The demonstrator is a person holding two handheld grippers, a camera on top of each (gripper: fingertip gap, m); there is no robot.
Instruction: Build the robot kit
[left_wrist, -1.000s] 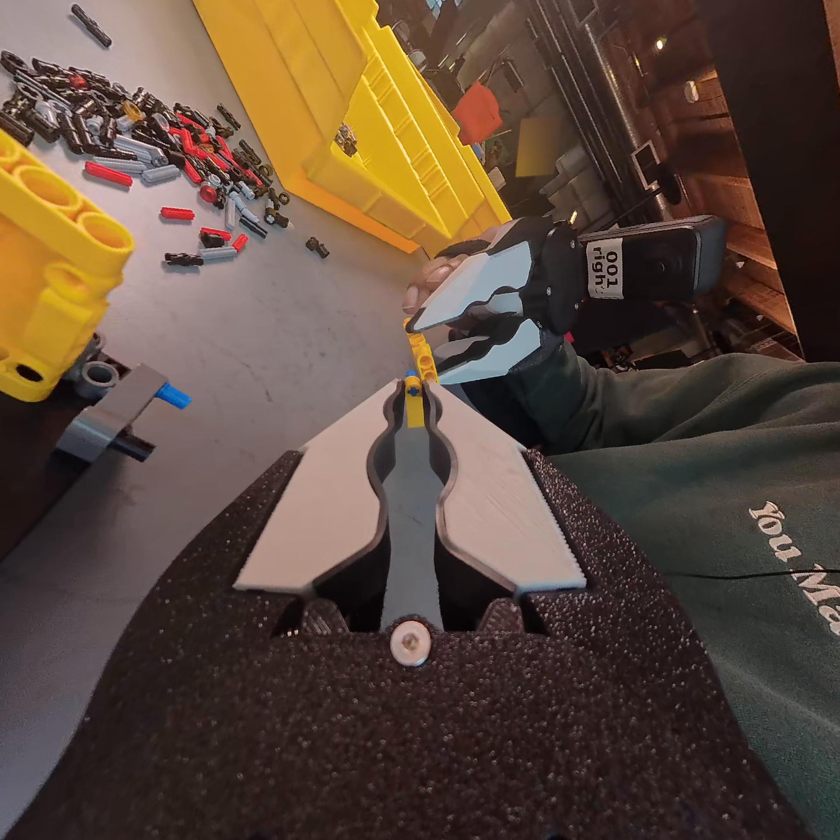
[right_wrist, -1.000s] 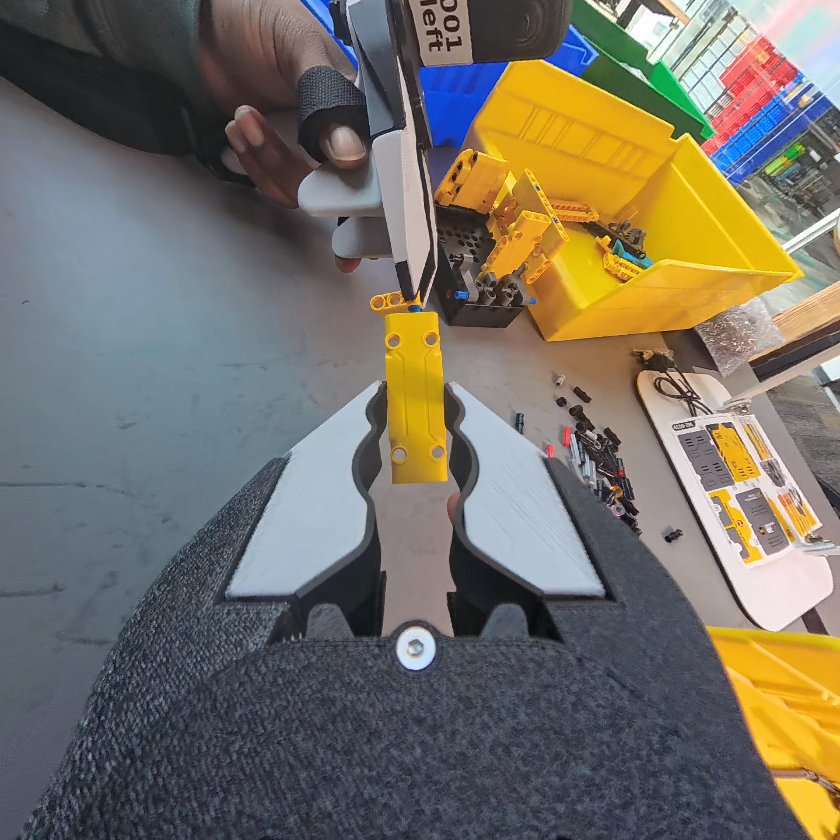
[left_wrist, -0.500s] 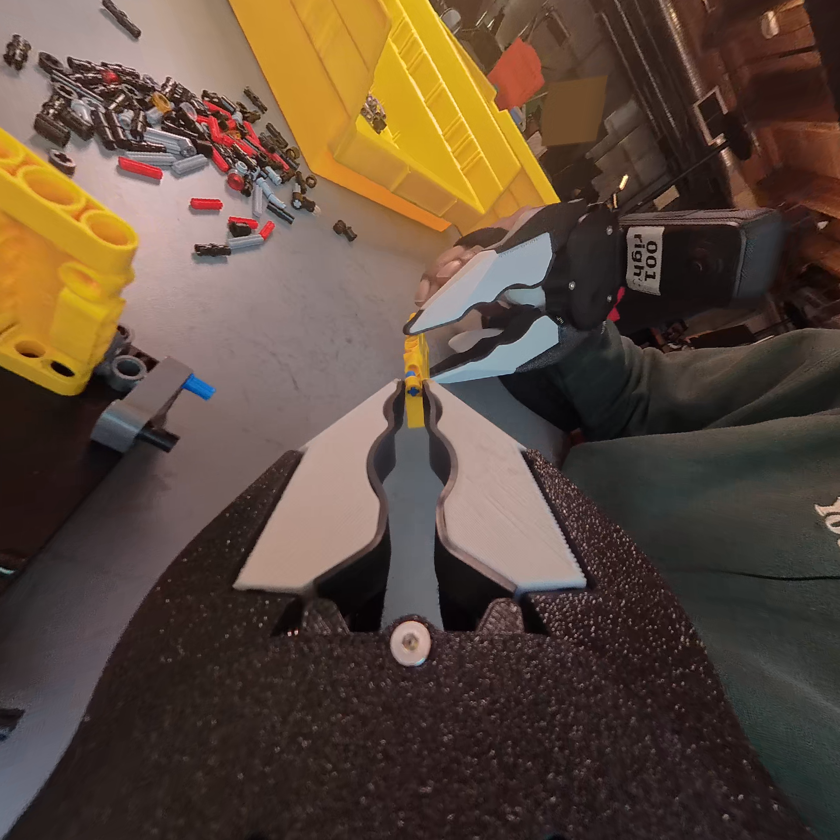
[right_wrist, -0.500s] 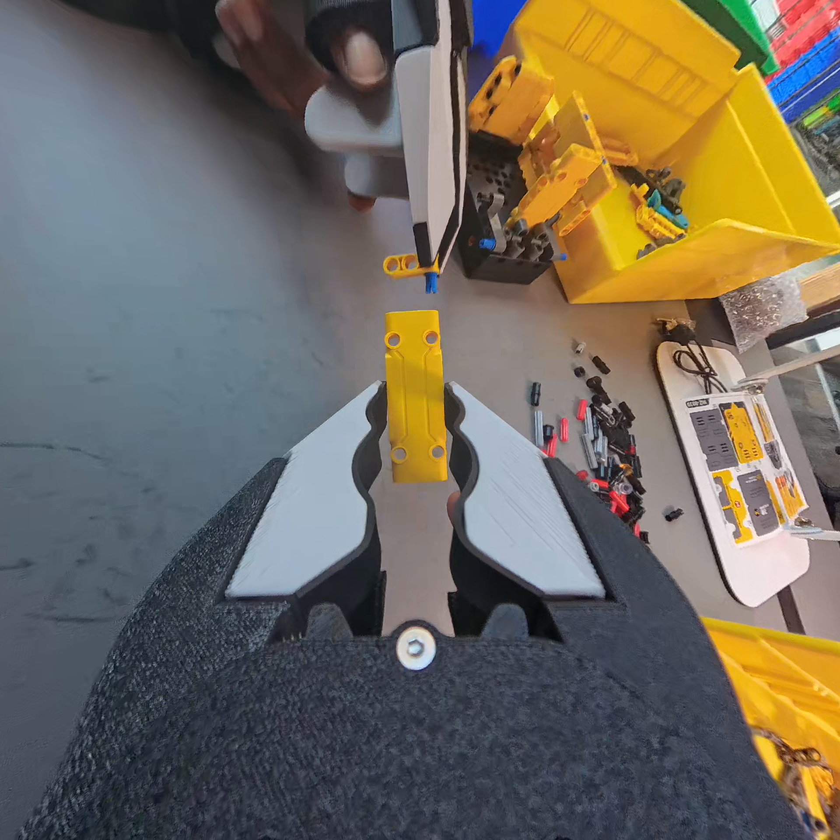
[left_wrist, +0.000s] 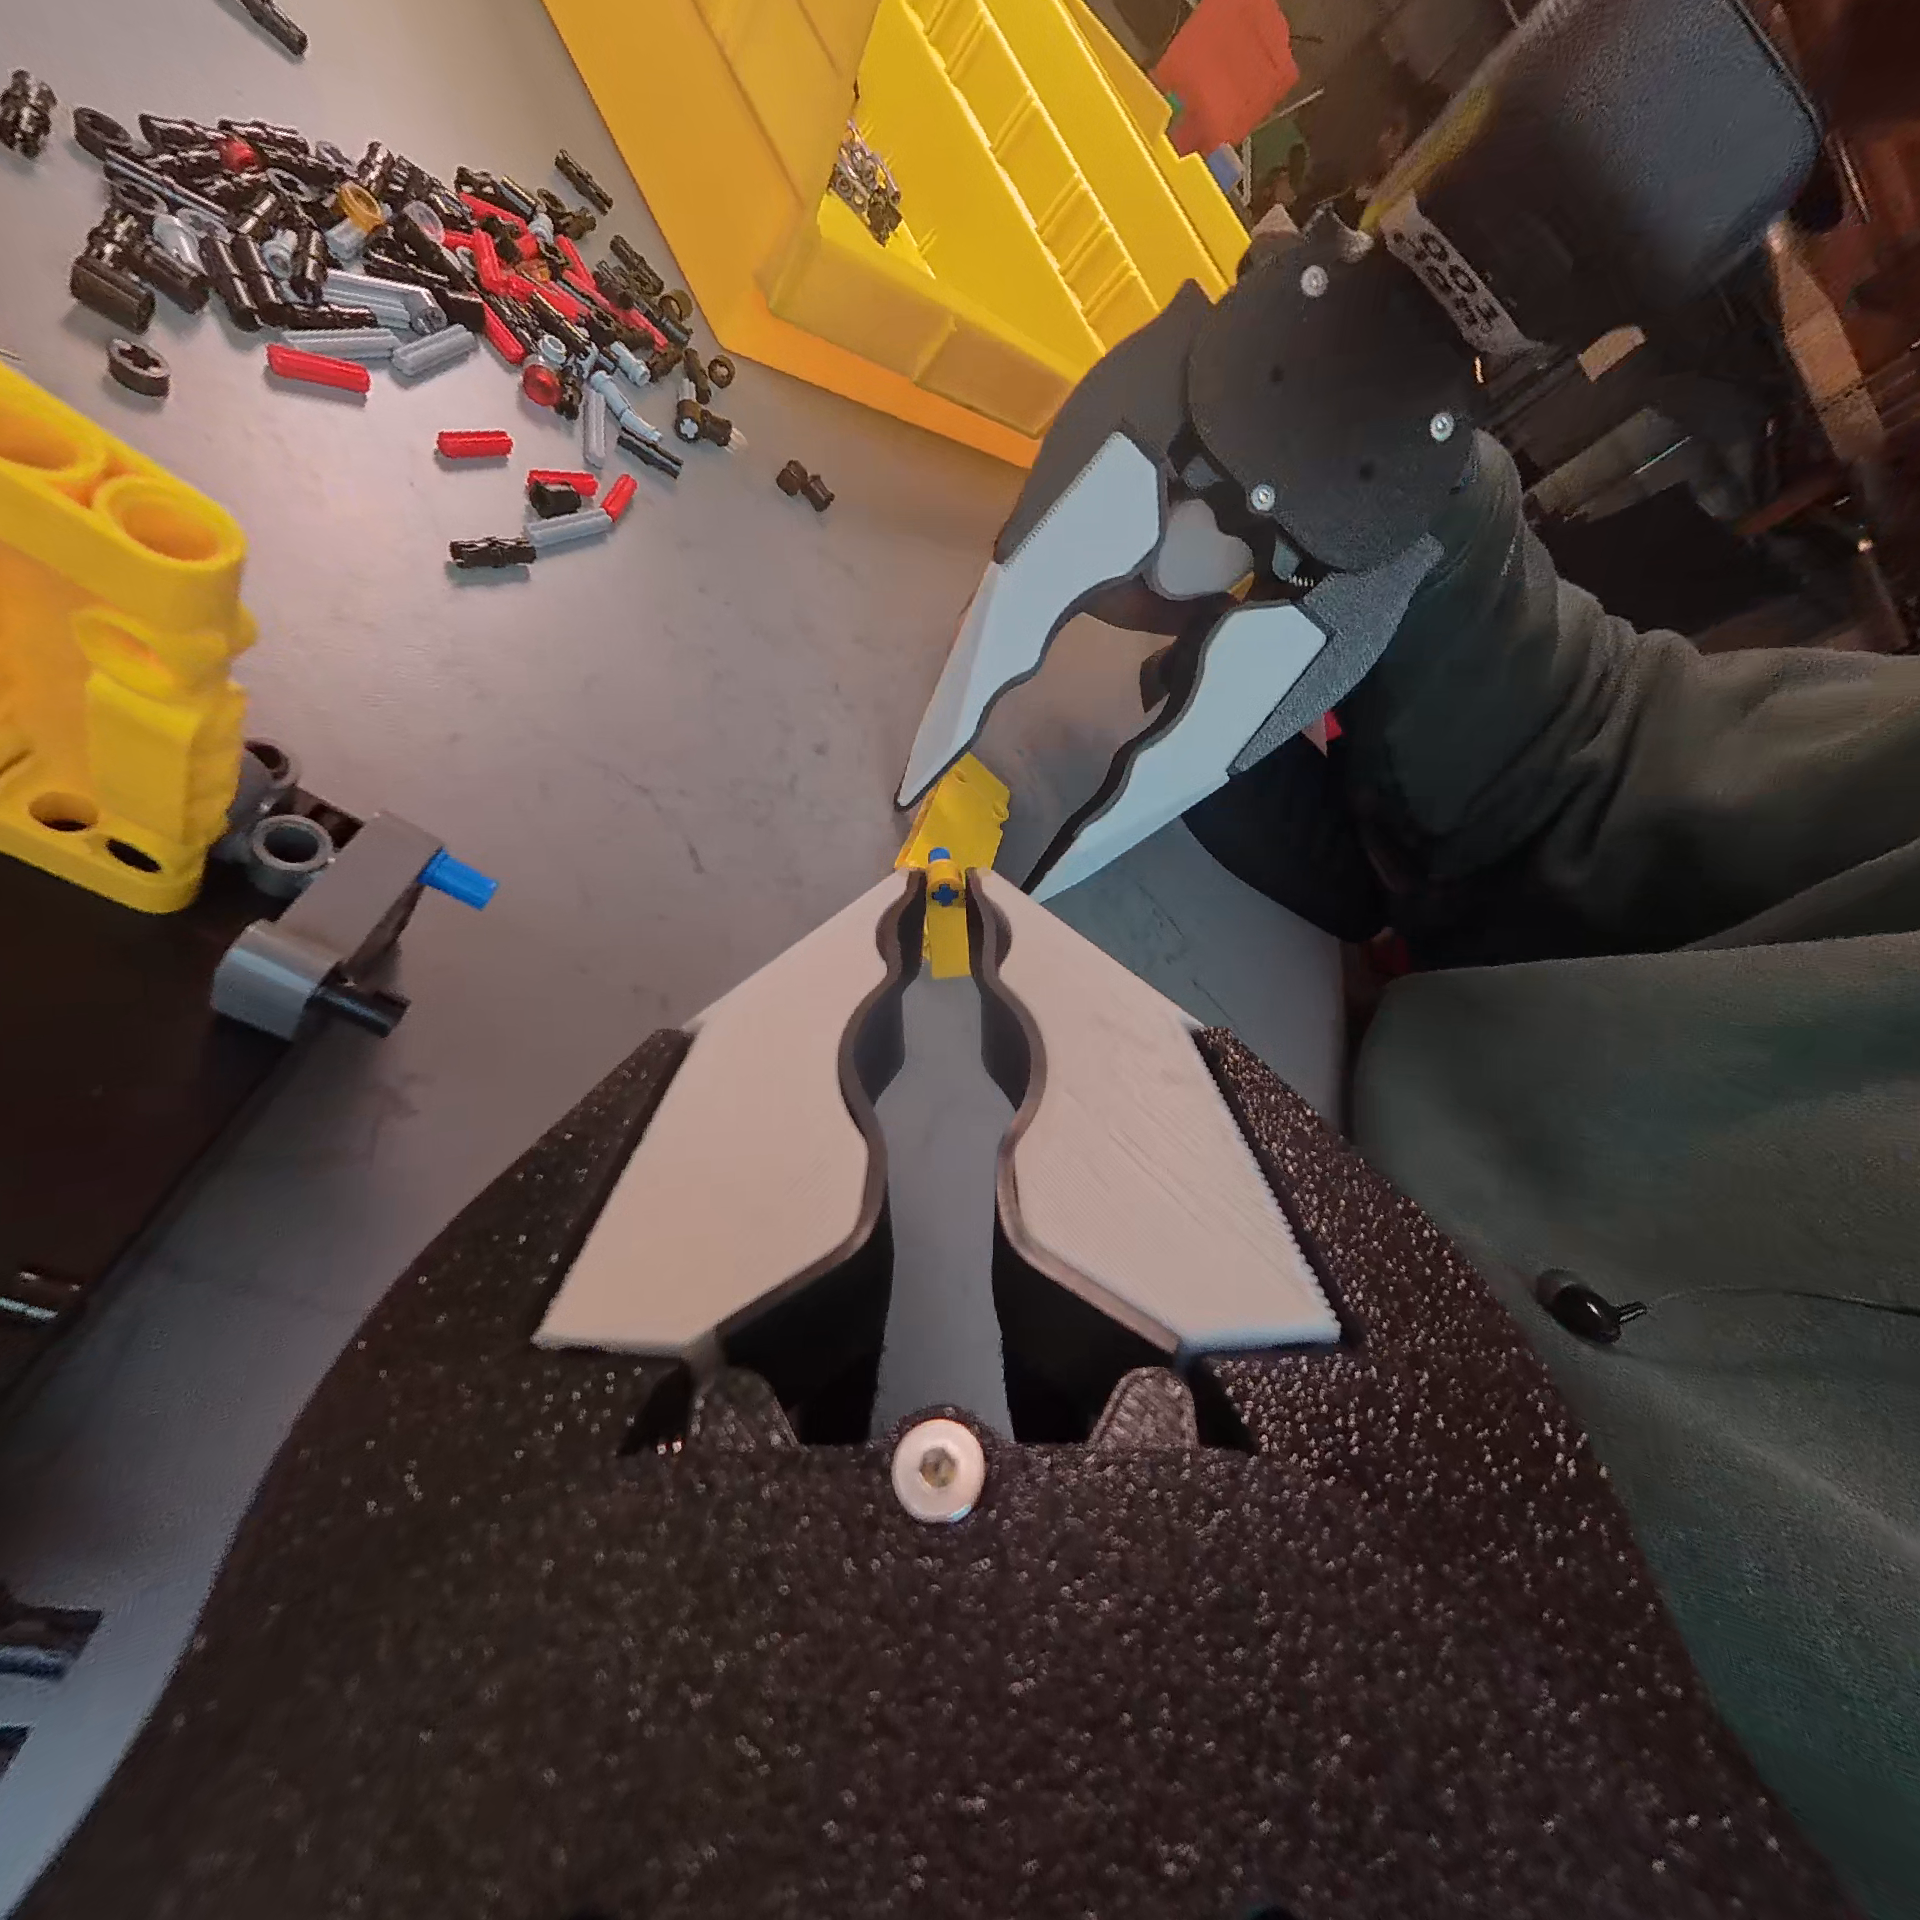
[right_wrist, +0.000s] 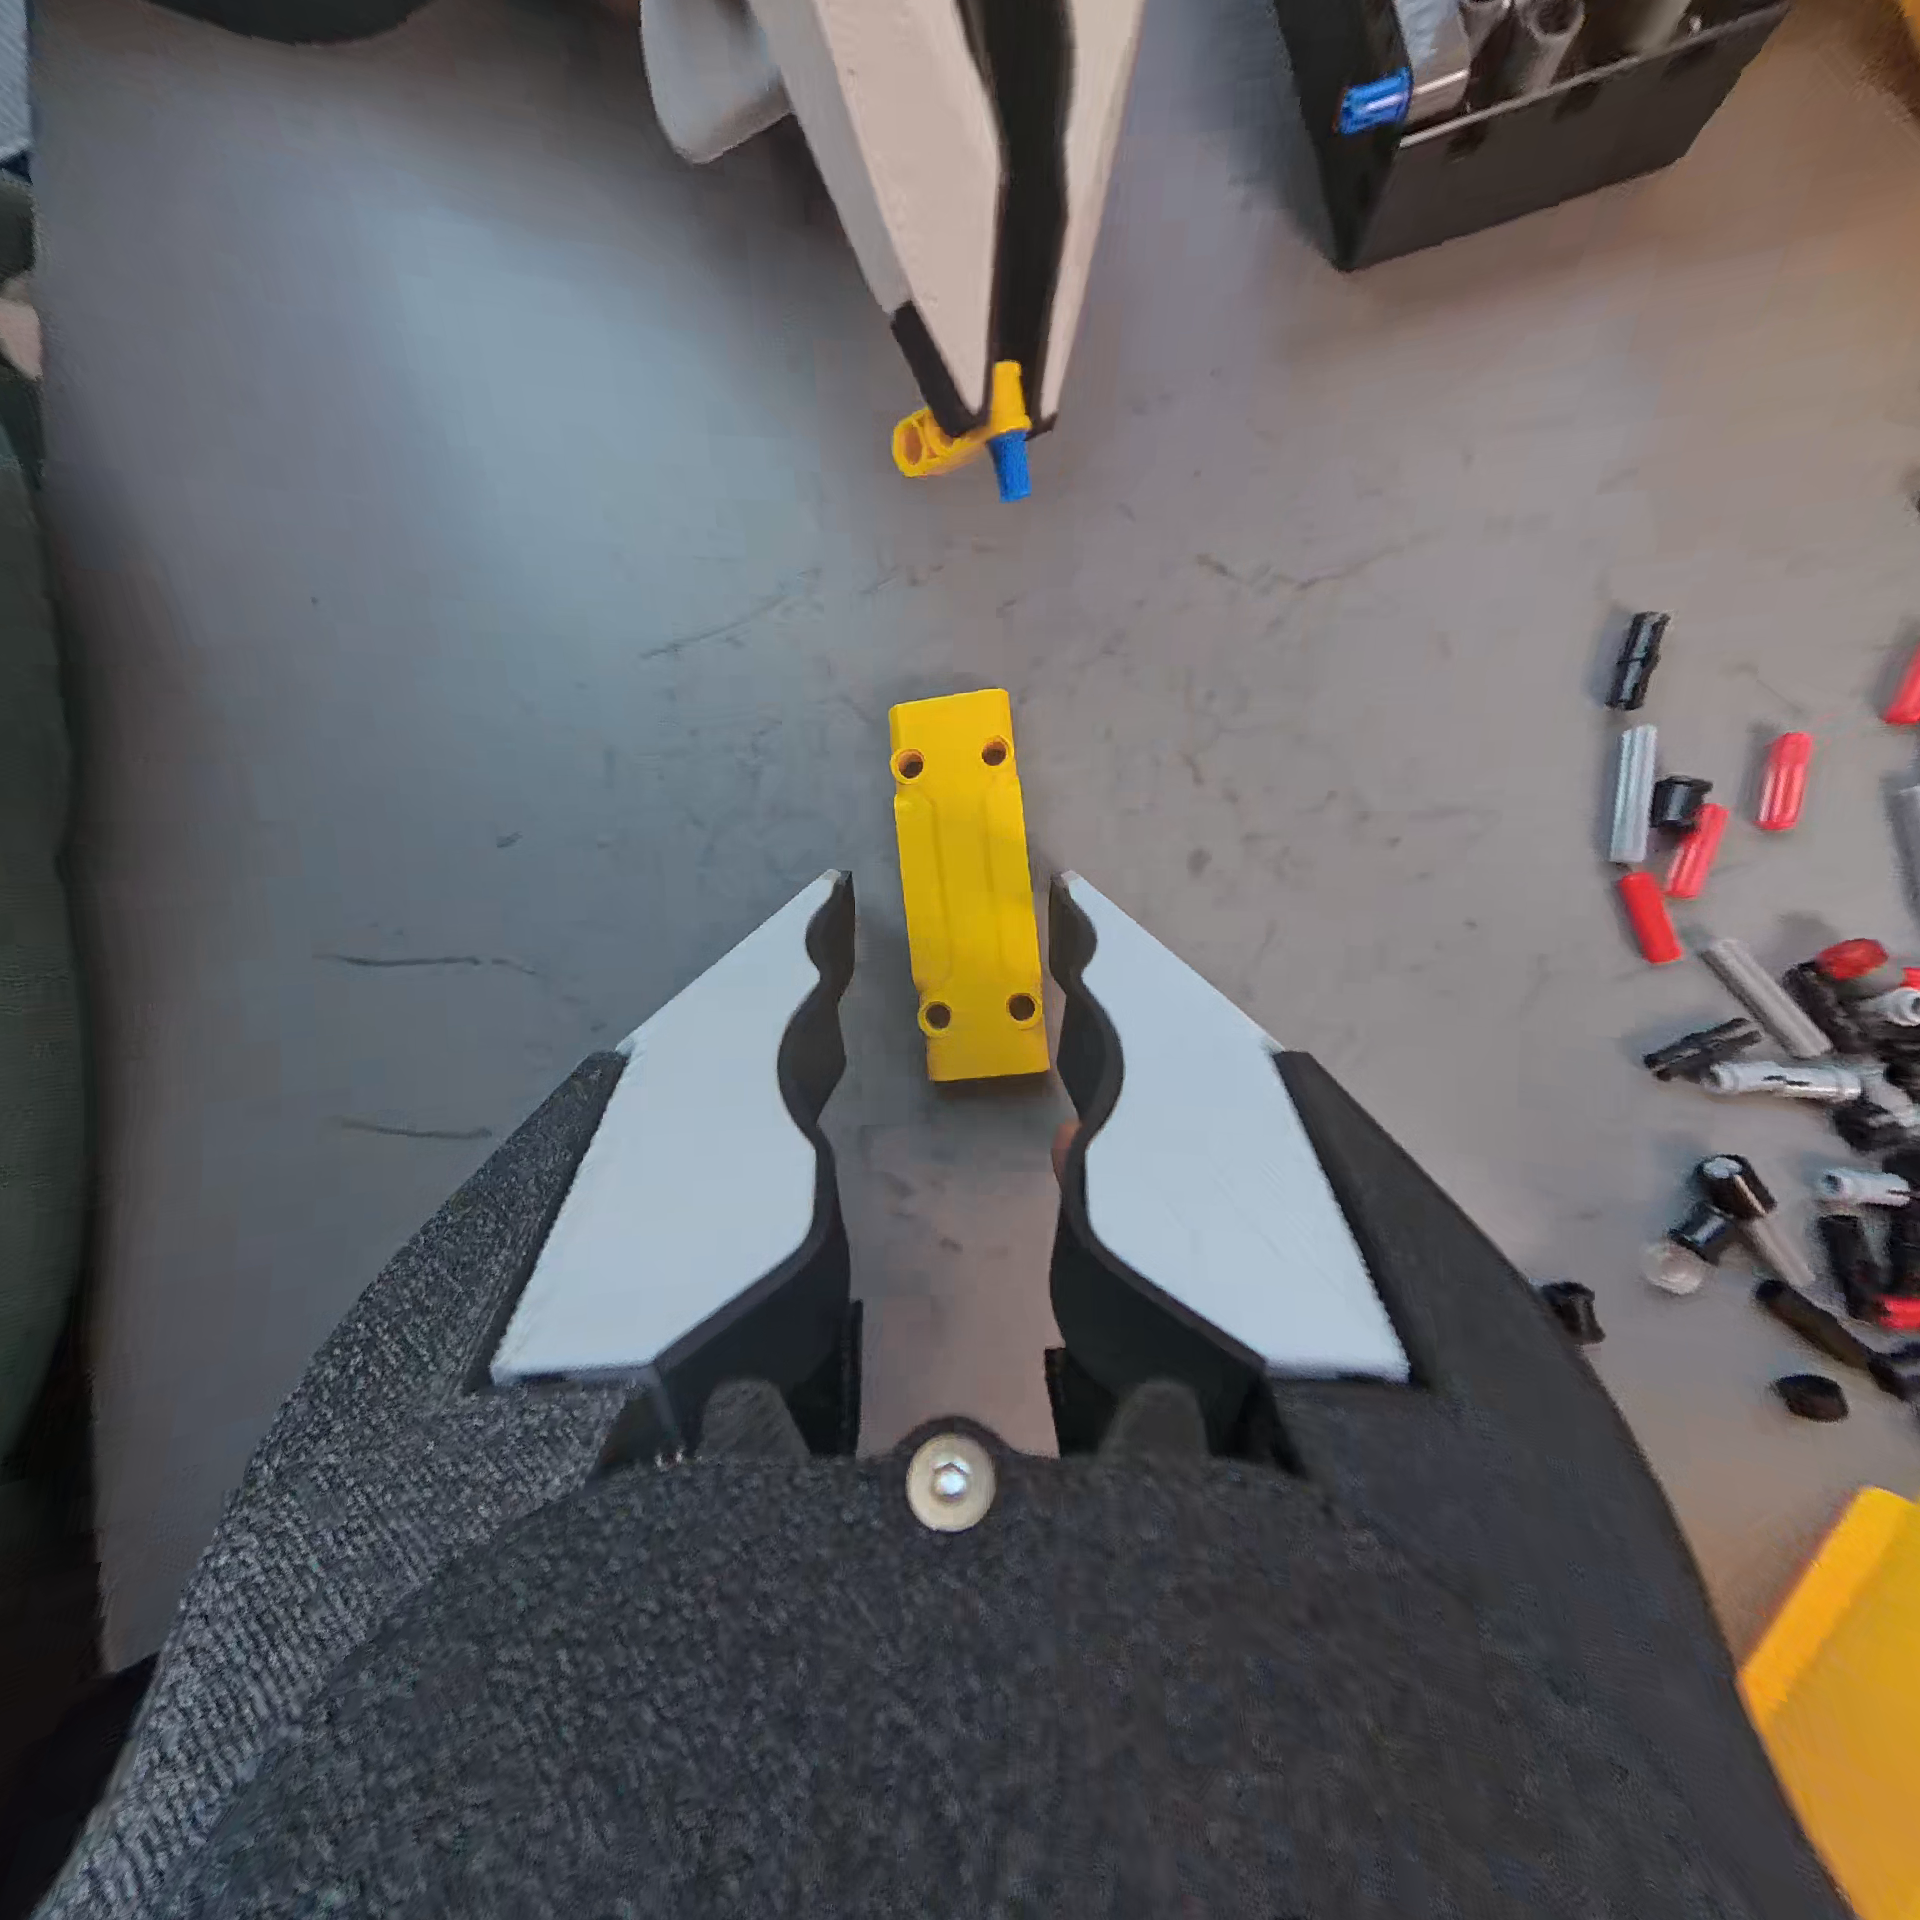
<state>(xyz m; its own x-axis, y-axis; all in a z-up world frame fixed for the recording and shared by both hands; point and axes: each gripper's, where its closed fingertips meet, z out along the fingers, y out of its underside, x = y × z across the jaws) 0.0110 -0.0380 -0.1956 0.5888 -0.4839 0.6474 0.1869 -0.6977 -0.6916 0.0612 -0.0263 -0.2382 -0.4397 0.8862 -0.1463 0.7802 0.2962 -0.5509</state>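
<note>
Your left gripper [left_wrist: 943, 883] pinches a small yellow connector [right_wrist: 940, 442] with a blue pin [right_wrist: 1008, 468]; your right gripper [right_wrist: 951, 914] is spread open around the yellow panel [right_wrist: 966, 894] on the table [right_wrist: 416, 623]

Each gripper [left_wrist: 945, 883] pairs pale grey, wavy-edged fingers [left_wrist: 727, 1164] lined in black with a speckled black body fastened by a silver screw [left_wrist: 938, 1470]. The right gripper [right_wrist: 951, 894] shows a greyer, fabric-like body, and its own screw [right_wrist: 948, 1484]. The person wears a dark green sleeve [left_wrist: 1621, 790]
</note>
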